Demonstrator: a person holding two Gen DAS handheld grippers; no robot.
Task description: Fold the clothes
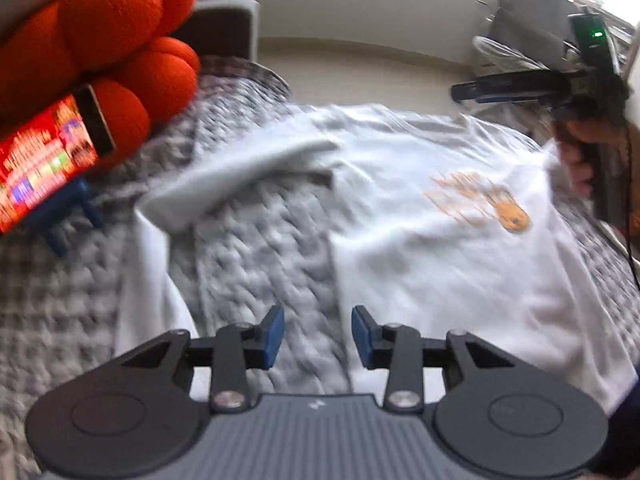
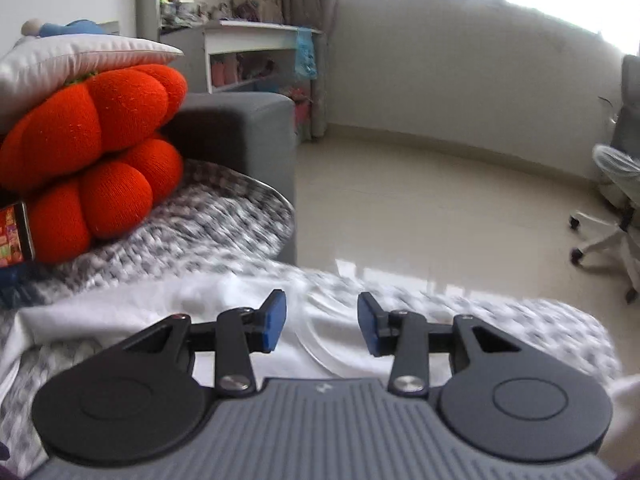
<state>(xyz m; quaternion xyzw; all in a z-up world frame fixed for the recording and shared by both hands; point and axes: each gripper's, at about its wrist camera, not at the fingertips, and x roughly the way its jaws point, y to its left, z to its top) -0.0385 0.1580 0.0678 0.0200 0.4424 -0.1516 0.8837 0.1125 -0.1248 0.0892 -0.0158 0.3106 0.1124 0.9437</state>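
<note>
Grey knitted blanket (image 1: 256, 248) under white T-shirt (image 1: 440, 248), beige floor (image 2: 420, 200) beyond

The left hand-held gripper (image 1: 318, 336) is hovering with its blue pads (image 1: 273, 336) apart, nothing lying between them; below it a white T-shirt (image 1: 440, 248) with an orange print (image 1: 480, 202) is lying spread on a grey knitted blanket (image 1: 248, 240), one sleeve (image 1: 240, 172) folding across the weave; at upper left an orange plush cushion (image 1: 112, 40) is sitting behind a lit phone (image 1: 48, 160); at right a hand (image 1: 580, 152) is holding the right hand-held gripper (image 1: 464, 92) above the shirt's far edge.
</note>
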